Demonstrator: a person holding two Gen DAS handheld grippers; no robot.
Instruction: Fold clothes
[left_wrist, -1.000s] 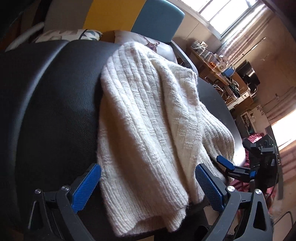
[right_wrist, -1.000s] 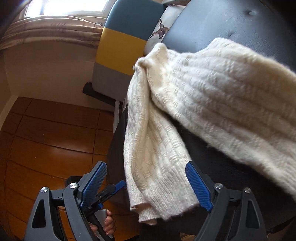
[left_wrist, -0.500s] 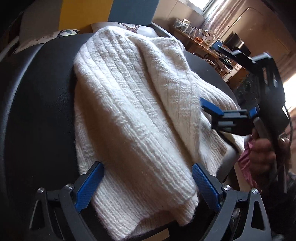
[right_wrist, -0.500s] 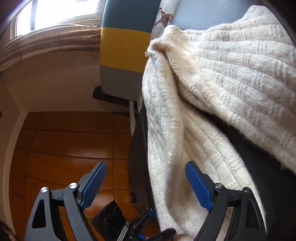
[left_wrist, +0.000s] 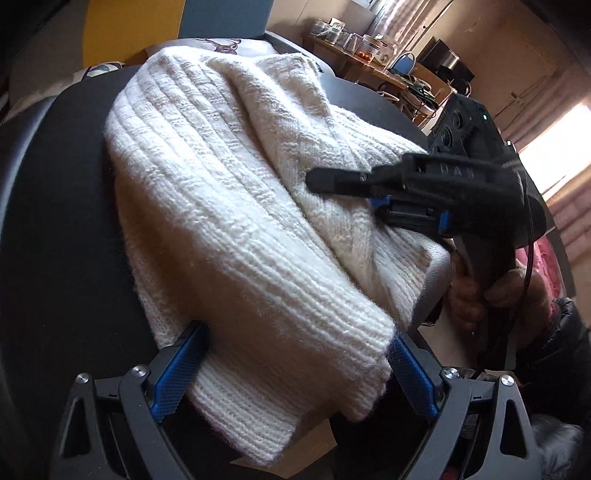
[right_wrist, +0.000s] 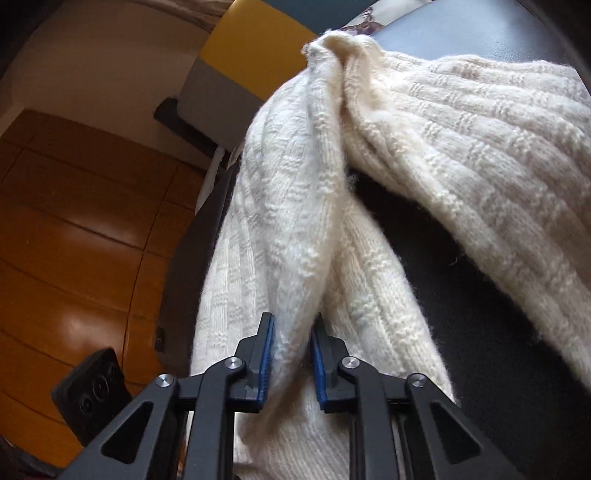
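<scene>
A cream knitted sweater (left_wrist: 236, 206) lies on a black padded seat (left_wrist: 55, 221). My left gripper (left_wrist: 291, 373) is open, its blue pads either side of the sweater's ribbed hem at the near edge. My right gripper (right_wrist: 291, 363) is shut on a raised fold of the sweater's sleeve (right_wrist: 291, 236), which hangs over the seat's side. In the left wrist view the right gripper (left_wrist: 332, 181) reaches in from the right over the sweater.
A yellow, grey and teal backrest (right_wrist: 255, 48) and a deer-print cushion (left_wrist: 221, 44) stand beyond the seat. Wooden floor (right_wrist: 74, 229) lies to the left below. A cluttered table (left_wrist: 373, 55) stands at the back of the room.
My right gripper has moved in and closed on the sleeve fold. My left gripper has moved forward so the hem sits between its open pads.
</scene>
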